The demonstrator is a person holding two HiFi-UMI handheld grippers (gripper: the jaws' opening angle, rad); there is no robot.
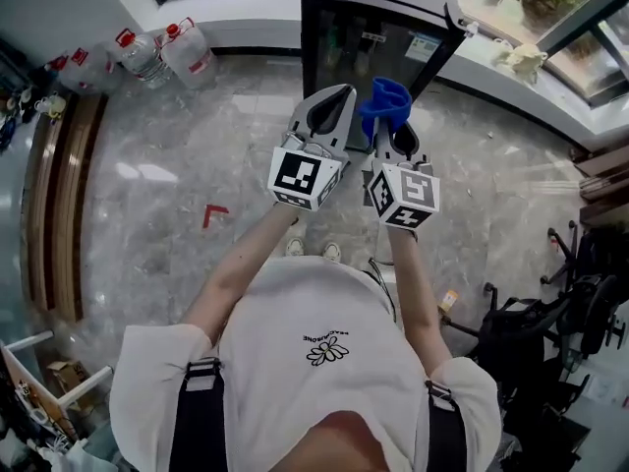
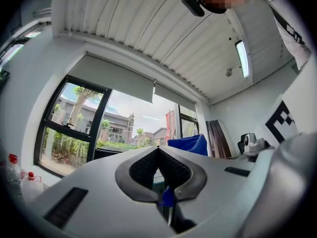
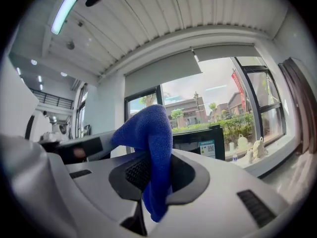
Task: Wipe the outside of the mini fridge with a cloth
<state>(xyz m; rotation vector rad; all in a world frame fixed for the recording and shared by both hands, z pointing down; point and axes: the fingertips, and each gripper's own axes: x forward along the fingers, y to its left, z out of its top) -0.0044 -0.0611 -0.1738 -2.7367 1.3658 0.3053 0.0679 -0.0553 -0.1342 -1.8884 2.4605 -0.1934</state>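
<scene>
Within the right hand-held gripper [image 3: 151, 168] bulges a blue cloth [image 3: 148, 128] (bunched, nubbly).

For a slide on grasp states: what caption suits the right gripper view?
The right hand-held gripper, shut on a blue cloth, faces the mini fridge.

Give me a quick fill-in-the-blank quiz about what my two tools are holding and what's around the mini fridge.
1. The right tool is shut on a ___ cloth.
2. The left tool has its jaws together and holds ___.
3. The water jugs standing left of the mini fridge have ___ caps.

Missing words: blue; nothing; red.
</scene>
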